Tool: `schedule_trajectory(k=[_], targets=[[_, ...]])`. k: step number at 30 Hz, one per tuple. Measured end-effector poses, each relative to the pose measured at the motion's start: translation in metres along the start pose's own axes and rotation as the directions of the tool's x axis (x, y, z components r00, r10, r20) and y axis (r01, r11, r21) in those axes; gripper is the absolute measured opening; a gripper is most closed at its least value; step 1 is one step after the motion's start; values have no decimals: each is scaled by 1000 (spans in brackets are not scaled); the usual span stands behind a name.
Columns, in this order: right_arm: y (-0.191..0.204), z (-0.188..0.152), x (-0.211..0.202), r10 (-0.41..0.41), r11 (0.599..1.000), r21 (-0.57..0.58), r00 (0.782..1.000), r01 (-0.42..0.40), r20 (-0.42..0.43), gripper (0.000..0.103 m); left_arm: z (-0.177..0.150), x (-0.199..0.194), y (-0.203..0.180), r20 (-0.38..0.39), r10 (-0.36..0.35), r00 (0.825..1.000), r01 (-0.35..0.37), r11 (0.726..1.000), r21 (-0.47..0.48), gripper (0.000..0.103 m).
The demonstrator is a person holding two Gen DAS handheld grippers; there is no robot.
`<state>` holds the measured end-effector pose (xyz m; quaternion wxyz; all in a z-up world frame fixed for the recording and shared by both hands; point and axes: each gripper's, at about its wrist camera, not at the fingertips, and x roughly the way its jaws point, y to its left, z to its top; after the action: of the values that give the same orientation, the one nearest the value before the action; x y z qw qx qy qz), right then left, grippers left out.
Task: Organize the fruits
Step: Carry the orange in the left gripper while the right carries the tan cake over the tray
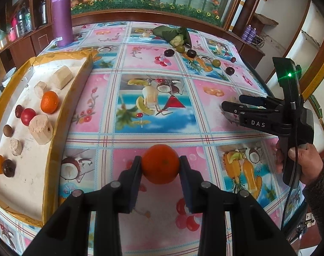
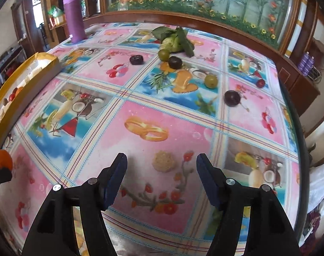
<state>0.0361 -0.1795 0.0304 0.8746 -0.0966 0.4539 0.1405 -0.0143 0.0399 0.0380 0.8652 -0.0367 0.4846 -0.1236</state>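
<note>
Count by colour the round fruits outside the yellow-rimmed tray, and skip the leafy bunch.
Dark purple round fruits: 3
Green round fruits: 2
Small red round fruit: 1
Orange round fruit, in the left hand-held gripper: 1
Total: 7

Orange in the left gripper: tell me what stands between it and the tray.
Only the tray's raised yellow side wall. The orange in the left gripper must clear it; the tablecloth between shows nothing else.

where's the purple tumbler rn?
The purple tumbler stands upright at the table's far left corner in both wrist views, just beyond the yellow-rimmed tray.
</note>
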Motion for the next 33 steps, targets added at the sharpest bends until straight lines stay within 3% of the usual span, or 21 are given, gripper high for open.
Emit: schedule_trajectory(k=[2,4,12,22,33], targets=[[-3,0,4,25,1000,17,1000,-25,-13,35,0,0,1,3,2,1000,-2,1000,-6,37],[-4,-1,6,36,999,30,999,-36,-7,22,0,1,3,2,2,1000,-2,1000,-14,37],[10,-10,-15,-5,999,-40,1000,6,11,22,1,2,1,2,-10,1000,10,1000,-18,37],[46,-24,-61,49,994,-101,997,-43,58,21,7,-15,5,40,-22,999,23,1000,-11,37],[106,1,-64,107,976,-199,992,-91,70,21,7,-45,49,93,21,995,-15,998,-64,37]])
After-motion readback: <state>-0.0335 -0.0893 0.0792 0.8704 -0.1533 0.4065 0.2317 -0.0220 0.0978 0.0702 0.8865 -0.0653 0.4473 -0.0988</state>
